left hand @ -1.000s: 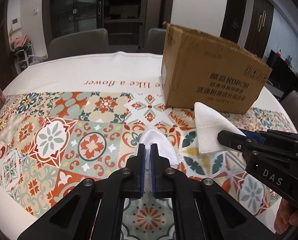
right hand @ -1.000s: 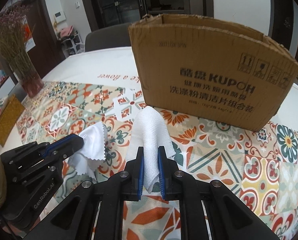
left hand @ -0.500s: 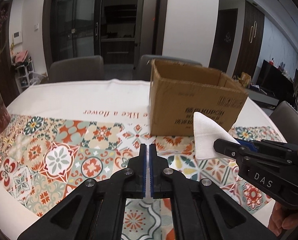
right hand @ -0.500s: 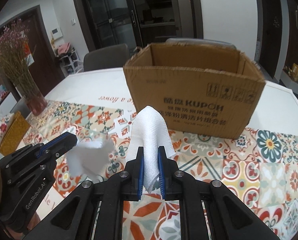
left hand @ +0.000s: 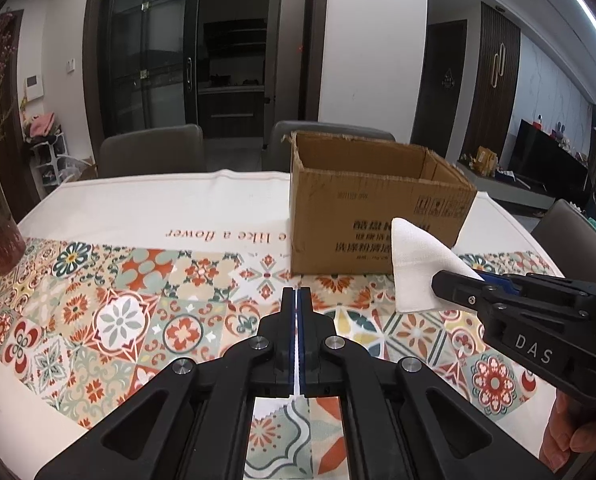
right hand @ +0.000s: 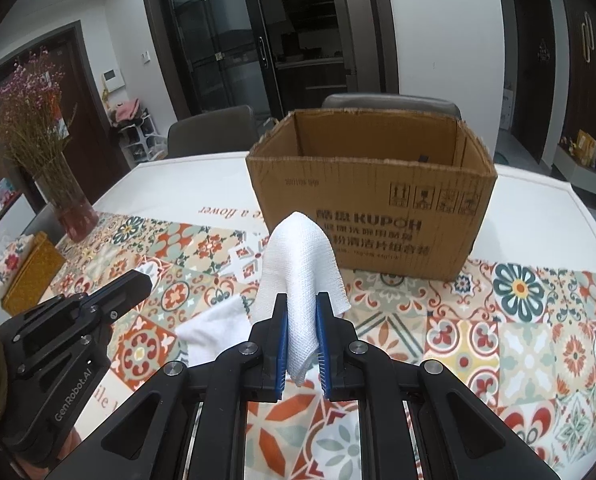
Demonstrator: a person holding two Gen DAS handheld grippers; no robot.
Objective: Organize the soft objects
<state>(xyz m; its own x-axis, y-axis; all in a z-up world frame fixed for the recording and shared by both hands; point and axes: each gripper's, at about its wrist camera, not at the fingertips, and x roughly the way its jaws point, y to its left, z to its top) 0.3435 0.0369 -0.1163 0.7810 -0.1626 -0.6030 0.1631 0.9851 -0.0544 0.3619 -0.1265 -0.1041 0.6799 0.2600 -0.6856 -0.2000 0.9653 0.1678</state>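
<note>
An open cardboard box stands on the patterned tablecloth ahead of both grippers. My right gripper is shut on a white woven cloth, held above the table in front of the box; the cloth also shows in the left wrist view. My left gripper is shut on a thin white cloth, of which a sliver shows between the pads and a zigzag edge hangs below. In the right wrist view this cloth hangs beside the left gripper.
A vase of dried flowers and a yellow tissue box stand at the table's left. Grey chairs stand behind the table. The box's inside looks bare where visible.
Both grippers have risen and pulled back from the box, each with its cloth. The left gripper's cloth no longer sticks up past the fingertips; it now hangs below them.
</note>
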